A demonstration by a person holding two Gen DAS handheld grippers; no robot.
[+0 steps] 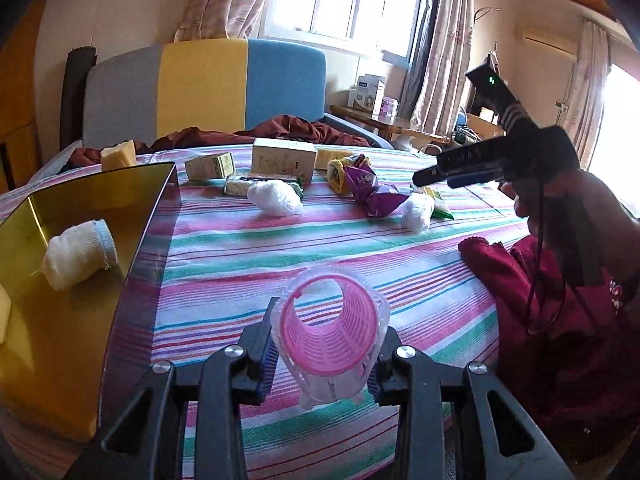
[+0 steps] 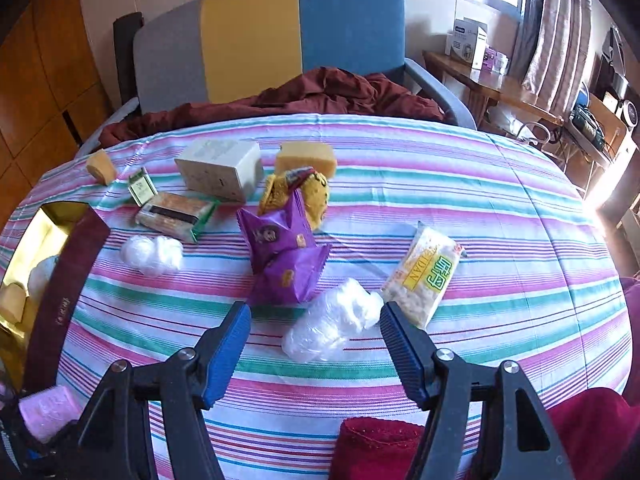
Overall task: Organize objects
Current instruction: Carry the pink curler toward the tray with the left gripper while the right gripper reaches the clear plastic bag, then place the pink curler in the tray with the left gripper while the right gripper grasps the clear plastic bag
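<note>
My left gripper (image 1: pixel 326 346) is shut on a pink hair roller (image 1: pixel 330 332) and holds it above the striped tablecloth (image 1: pixel 280 256). A gold-lined box (image 1: pixel 86 216) stands to its left with a rolled white sock (image 1: pixel 78 254) inside. My right gripper (image 2: pixel 314 330) is open, its jaws on either side of a crumpled clear plastic bag (image 2: pixel 332 326) on the cloth, above it. The right gripper also shows in the left wrist view (image 1: pixel 440 178) at the right, over the table. The roller shows at the lower left of the right wrist view (image 2: pixel 48 410).
On the cloth lie a purple snack packet (image 2: pixel 280 256), a yellow-green cracker packet (image 2: pixel 426 274), a second plastic wad (image 2: pixel 152 254), a biscuit pack (image 2: pixel 176 214), a white carton (image 2: pixel 220 168), a small green box (image 2: pixel 142 188), yellow sponges (image 2: pixel 306 158) and a yellow sock (image 2: pixel 314 196). A chair (image 2: pixel 280 36) stands behind.
</note>
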